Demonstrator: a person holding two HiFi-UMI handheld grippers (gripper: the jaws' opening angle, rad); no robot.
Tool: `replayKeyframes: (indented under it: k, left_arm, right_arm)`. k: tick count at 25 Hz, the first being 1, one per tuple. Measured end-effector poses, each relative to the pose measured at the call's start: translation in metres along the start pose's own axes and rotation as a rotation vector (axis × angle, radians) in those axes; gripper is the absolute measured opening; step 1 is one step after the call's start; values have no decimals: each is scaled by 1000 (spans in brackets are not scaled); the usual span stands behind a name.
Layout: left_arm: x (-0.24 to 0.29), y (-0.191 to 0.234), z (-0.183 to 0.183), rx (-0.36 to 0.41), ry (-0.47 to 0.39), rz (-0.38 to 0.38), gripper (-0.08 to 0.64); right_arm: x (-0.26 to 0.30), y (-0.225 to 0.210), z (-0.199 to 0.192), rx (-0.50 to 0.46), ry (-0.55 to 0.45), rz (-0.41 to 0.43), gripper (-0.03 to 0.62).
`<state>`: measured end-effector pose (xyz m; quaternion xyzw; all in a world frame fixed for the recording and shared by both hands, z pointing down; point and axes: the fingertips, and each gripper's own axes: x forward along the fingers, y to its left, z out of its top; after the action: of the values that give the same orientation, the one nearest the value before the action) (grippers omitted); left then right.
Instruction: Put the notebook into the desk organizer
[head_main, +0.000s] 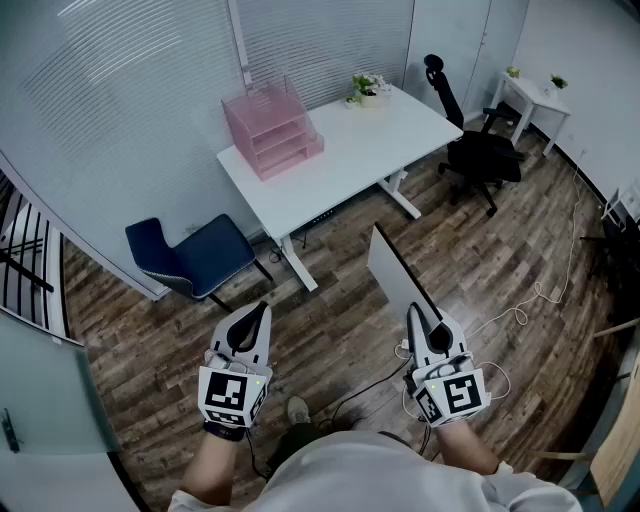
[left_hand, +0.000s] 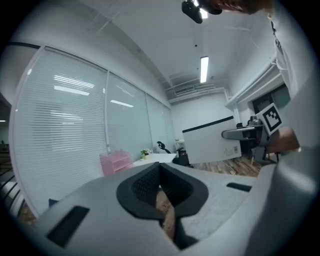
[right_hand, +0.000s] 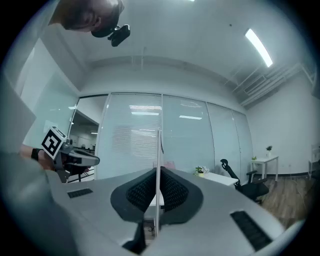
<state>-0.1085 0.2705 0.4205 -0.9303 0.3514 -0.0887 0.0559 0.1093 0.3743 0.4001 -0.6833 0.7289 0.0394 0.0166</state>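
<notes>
So the notebook (head_main: 395, 268) isn't anywhere near the desk organizer (head_main: 272, 130): it's a thin, flat, pale rectangle with a dark edge, standing upright in the right tool (head_main: 413, 312) at lower right of the head view. In the right gripper view it shows edge-on as a skinny vertical line (right_hand: 159, 150), and the right tool (right_hand: 159, 176) has its ribbed black pads clamped on both sides of it. The left tool (head_main: 262, 308) at lower left carries nothing, and up close the left tool (left_hand: 160, 172) has its jaws pressed together, with only a sliver of wood-grain floor showing through the gap below. The organizer is translucent pink plastic, boxy with stacked open trays, and sits on the near-left corner of the white bench (head_main: 370, 150) at upper centre, well apart from both tools. In the left gripper view the organizer is just a small pink block (left_hand: 116, 162). A little potted plant (head_main: 365, 88) sits at the far edge of the bench. A black office chair (head_main: 480, 150) stands to the bench's right and a blue chair (head_main: 195, 255) to its left, both on the dark plank floor (head_main: 330, 330). A pale cable (head_main: 530, 300) snakes across the floor on the right, and the frame cuts off the person's arms at the bottom.
</notes>
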Motion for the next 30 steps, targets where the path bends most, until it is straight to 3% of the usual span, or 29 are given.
replayKeyframes:
  k: [6,11,23,30]
  left_arm:
    - [-25,53,-27,-51,22,66,8]
    - [-16,87,-33,-110,14,117,8]
    - [37,25,-23,-126,-1,166,8]
    - [62,34,-35,-134,47,211,8]
  right_arm:
    - [8,7,14,-36,-39,-77,21]
    - [36,-10,15,-36,-68,-146,21]
    - [44,-89,8,-27,-76,-90,21]
    - [87,-114,-7,-12,-55,-52,21]
